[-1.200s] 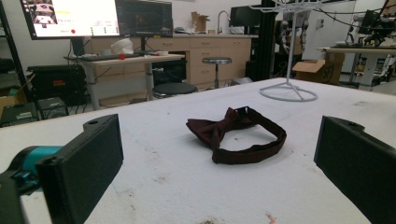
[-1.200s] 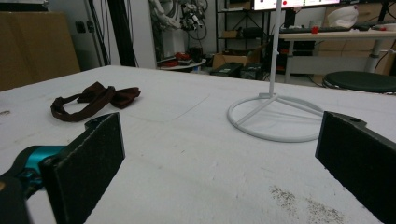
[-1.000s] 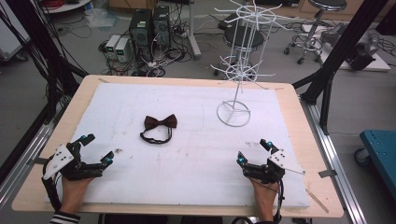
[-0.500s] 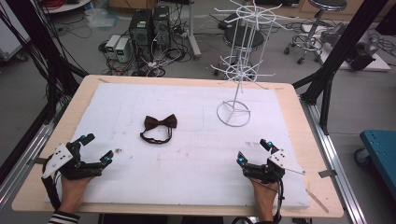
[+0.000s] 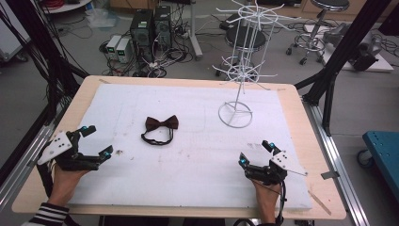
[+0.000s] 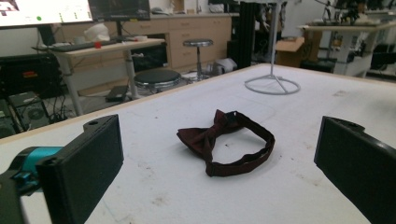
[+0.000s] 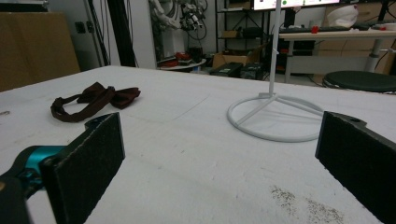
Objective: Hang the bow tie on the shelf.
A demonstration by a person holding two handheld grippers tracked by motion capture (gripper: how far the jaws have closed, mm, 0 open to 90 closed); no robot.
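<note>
Nothing has moved: both claws rest wide open on the desk, the bow tie (image 5: 160, 129) lying ahead of the nearer left claw (image 5: 96, 141), its long axis crosswise.

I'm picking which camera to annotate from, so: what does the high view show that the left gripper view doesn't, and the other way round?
High view alone: both hands, the left gripper and right gripper resting open near the table's front edge, the wire rack's hooked upper tiers, and computer towers on the floor.
Left gripper view alone: a close, low look between its own black jaws, a desk with a monitor, and a round stool.
Both: the dark red bow tie lying flat with its strap looped, the rack's ring base, and the white mat.
</note>
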